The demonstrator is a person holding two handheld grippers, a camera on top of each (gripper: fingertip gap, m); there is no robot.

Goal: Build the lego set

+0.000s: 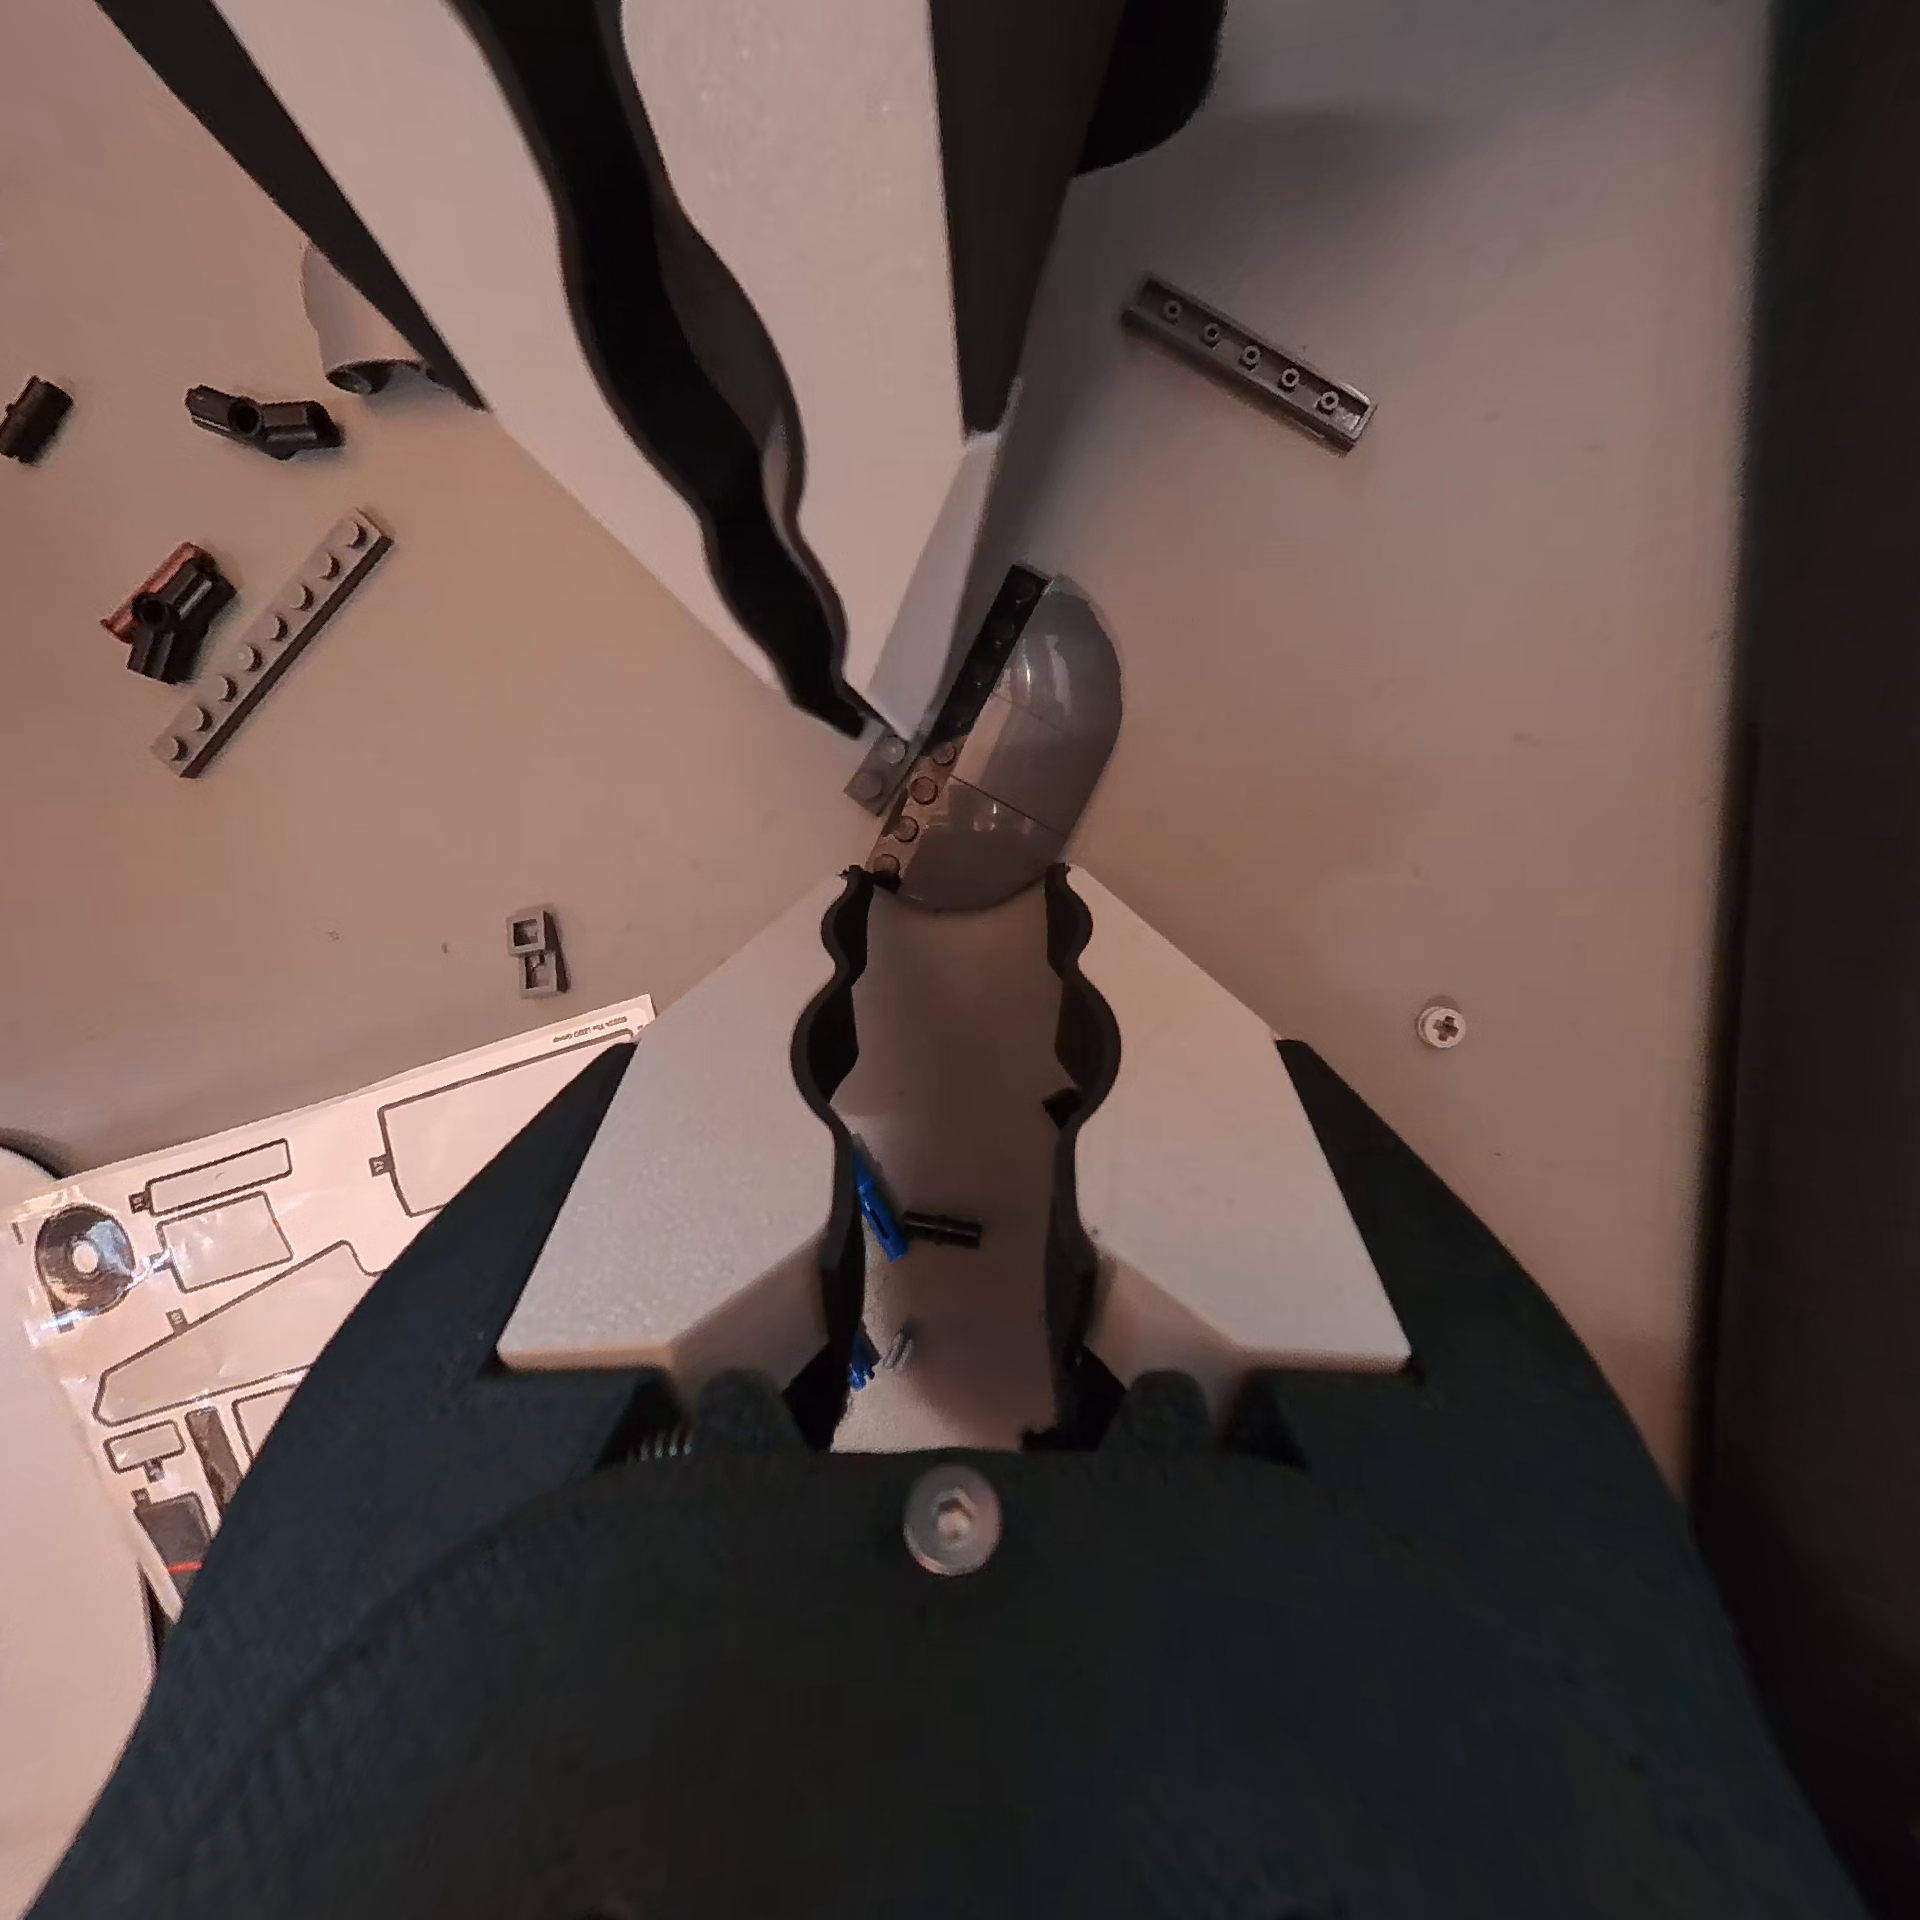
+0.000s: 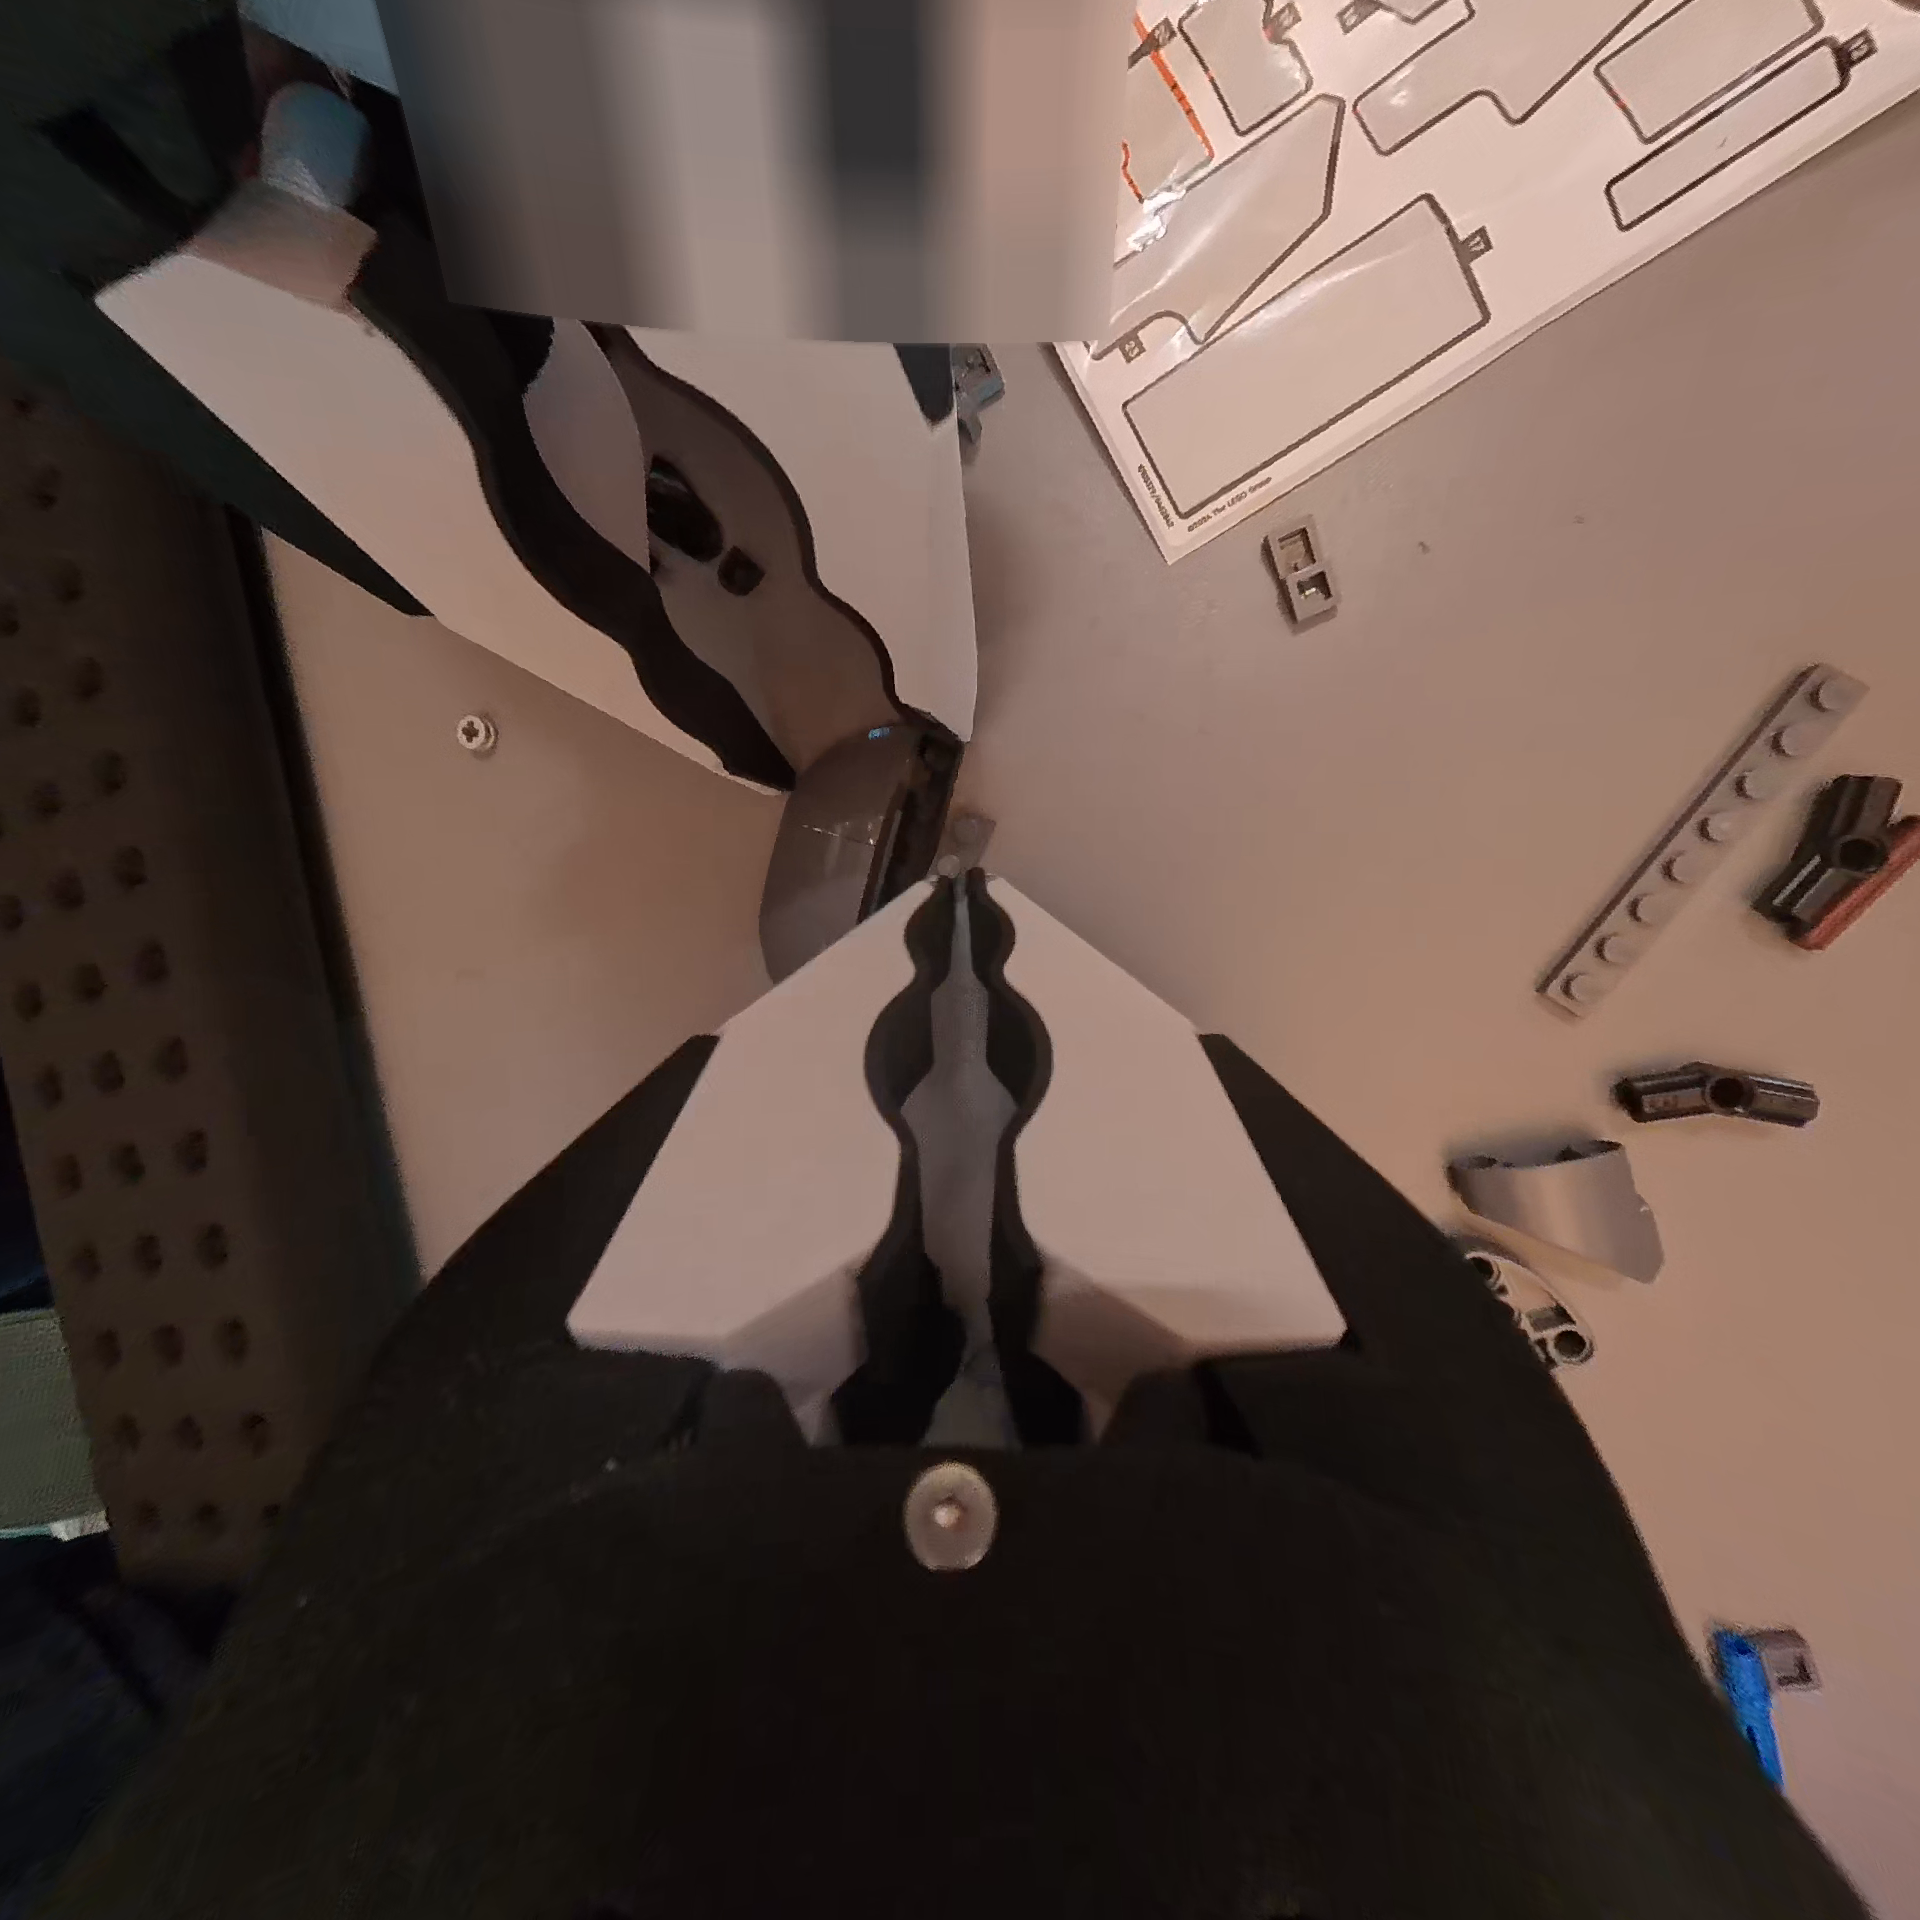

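A dark grey curved assembly [image 1: 1023,769] with a studded strip along one side is held just above the table. My left gripper [image 1: 958,883] is shut on its near end, one fingertip [image 1: 857,894] at the strip, the other on the curved shell. The right wrist view shows the same grasp on the assembly [image 2: 831,831]. A small light grey plate [image 1: 881,764] sits against the strip. My right gripper [image 2: 961,881] is shut, its fingertips [image 2: 977,885] touching the end of that plate [image 2: 968,840], not clamped around it.
Long grey plates [image 1: 275,644] [image 1: 1247,364], black connectors [image 1: 260,421], small grey clips [image 1: 535,951], blue pins [image 1: 878,1205] and a sticker sheet [image 1: 208,1247] lie on the table. A light grey curved panel [image 2: 1558,1205] lies to the right. A dark perforated board [image 2: 104,935] borders the left. My two grippers' fingertips are within a few centimetres of each other.
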